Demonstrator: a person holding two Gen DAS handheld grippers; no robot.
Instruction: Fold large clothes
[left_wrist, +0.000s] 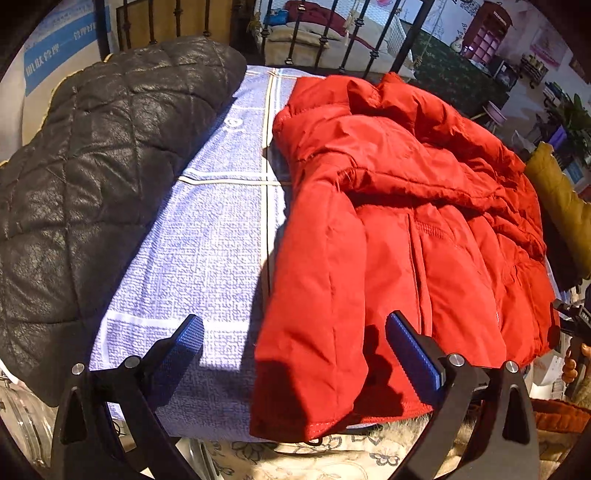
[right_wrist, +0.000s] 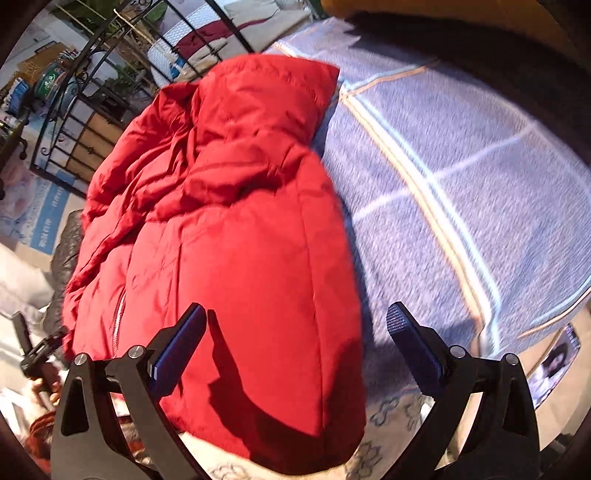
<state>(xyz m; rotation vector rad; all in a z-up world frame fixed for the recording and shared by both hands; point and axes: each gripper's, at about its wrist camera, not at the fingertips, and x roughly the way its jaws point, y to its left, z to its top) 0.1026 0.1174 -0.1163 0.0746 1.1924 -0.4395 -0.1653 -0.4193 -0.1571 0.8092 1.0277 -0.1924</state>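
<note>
Jacket (left_wrist: 406, 229), red and padded, lies on the blue checked sheet (left_wrist: 207, 236). Left gripper (left_wrist: 295, 347) gapes wide over its near sleeve; right gripper (right_wrist: 297, 343) gapes wide above its hem.

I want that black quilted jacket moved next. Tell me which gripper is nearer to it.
Left. The left gripper hangs open between the black quilted jacket and the red coat; the right gripper is over the coat's far side.

bed: blue checked sheet (left_wrist: 207, 236) | behind: black iron railing (left_wrist: 354, 33) | wall: blue poster (left_wrist: 62, 48) | light: hard sun, sharp shadows
</note>
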